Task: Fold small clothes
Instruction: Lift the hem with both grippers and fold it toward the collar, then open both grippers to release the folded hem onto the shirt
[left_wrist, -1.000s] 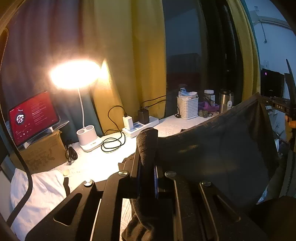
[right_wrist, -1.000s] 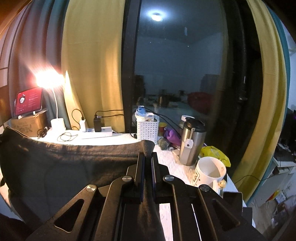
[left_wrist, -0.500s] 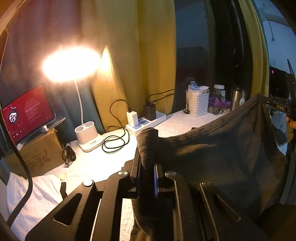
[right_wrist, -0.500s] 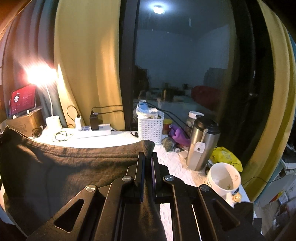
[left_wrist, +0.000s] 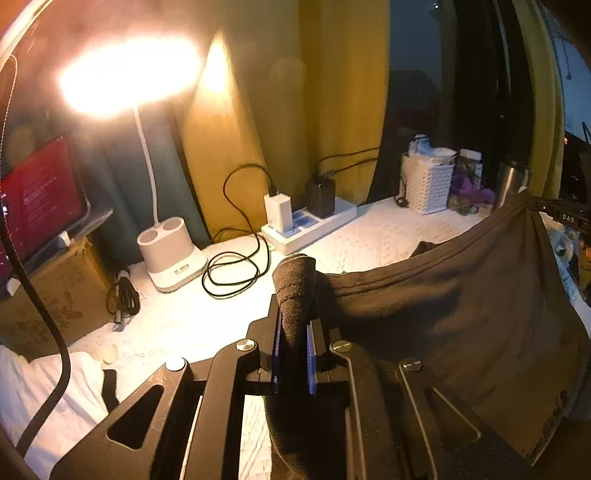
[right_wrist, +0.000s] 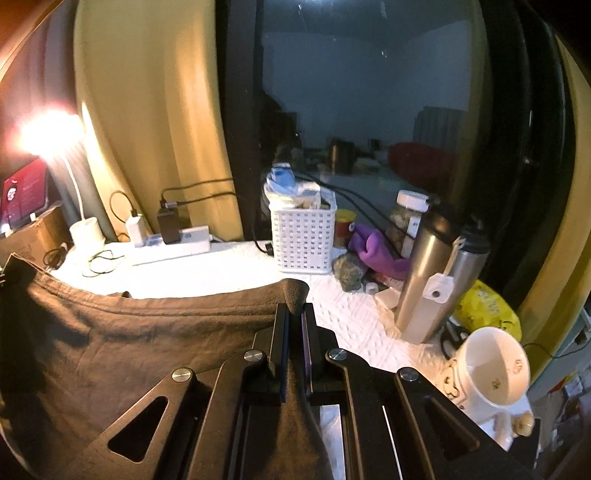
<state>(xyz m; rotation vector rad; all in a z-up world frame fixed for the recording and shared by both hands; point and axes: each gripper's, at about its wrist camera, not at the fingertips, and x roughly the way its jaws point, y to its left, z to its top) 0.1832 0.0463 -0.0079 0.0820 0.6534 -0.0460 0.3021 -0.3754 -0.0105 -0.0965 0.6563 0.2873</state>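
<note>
1. Stretching between both grippers, the dark garment (left_wrist: 461, 314) hangs as a wide sheet above the white tabletop (left_wrist: 369, 229), its hemmed top edge sagging slightly between the 2 held corners.
2. Left gripper (left_wrist: 294, 295) has its jaws pinched narrow on one corner of the cloth, and a rolled nub of fabric pokes up past the fingertips.
3. Right gripper (right_wrist: 294, 317) is clamped tight on the opposite corner, a small peak of brown-grey fabric sticking out above the pads, with the rest of the cloth draping away to the left in its view.
4. From the left wrist view, the far corner of the cloth sits at the right edge of the picture, where the other gripper's dark frame just shows.
5. Behind the cloth, a lit desk lamp (left_wrist: 170, 251) glares on its white base at the left, with a coiled black cable (left_wrist: 236, 266) and a white power strip (left_wrist: 310, 225) carrying 2 chargers beside it.
6. Right wrist view picks up a white lattice basket (right_wrist: 303, 236), a steel travel mug (right_wrist: 428, 273), a purple cloth (right_wrist: 376, 251) and a white ceramic mug (right_wrist: 495, 369) along the window side.
7. A red tablet screen (left_wrist: 37, 199) stands on a cardboard box (left_wrist: 55, 295) at the far left, and a white cloth (left_wrist: 37, 398) lies at the near-left table edge.
</note>
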